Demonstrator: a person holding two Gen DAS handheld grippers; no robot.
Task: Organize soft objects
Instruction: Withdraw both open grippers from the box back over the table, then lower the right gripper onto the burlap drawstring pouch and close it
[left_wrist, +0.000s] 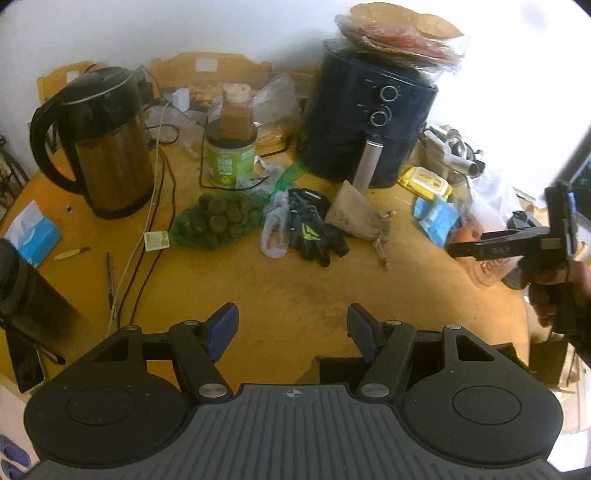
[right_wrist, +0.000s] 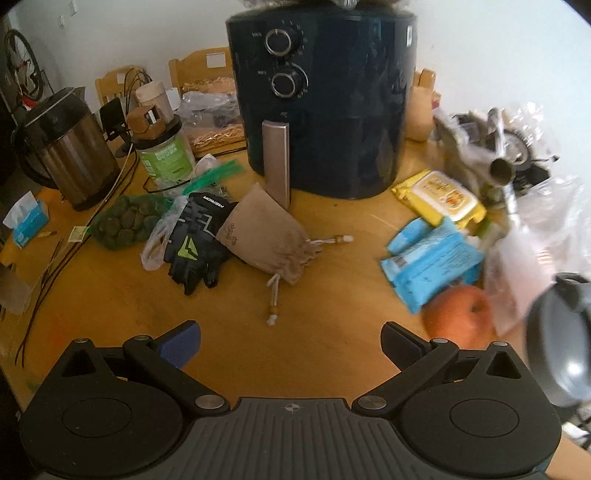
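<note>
A pair of black gloves (left_wrist: 314, 229) (right_wrist: 195, 243) lies mid-table, with a tan drawstring pouch (left_wrist: 354, 214) (right_wrist: 266, 236) touching it on the right and a clear plastic bag (left_wrist: 273, 229) (right_wrist: 155, 247) on the left. A green net bag of round brown pieces (left_wrist: 218, 221) (right_wrist: 129, 221) sits further left. My left gripper (left_wrist: 292, 328) is open over bare table, well short of the gloves. My right gripper (right_wrist: 291, 341) is open and holds nothing, with the pouch's cords just ahead of it. In the left wrist view, a hand holds the right gripper (left_wrist: 480, 247) at the right edge.
On the wooden table (left_wrist: 295, 280), a dark air fryer (left_wrist: 369, 122) (right_wrist: 321, 103) stands behind the pouch. A kettle (left_wrist: 99, 144), a green jar (left_wrist: 229, 158), cables and a tissue box (left_wrist: 33, 232) are at left. Blue packets (right_wrist: 432, 258), a yellow wipes pack (right_wrist: 443, 195) and an orange fruit (right_wrist: 461, 317) crowd the right.
</note>
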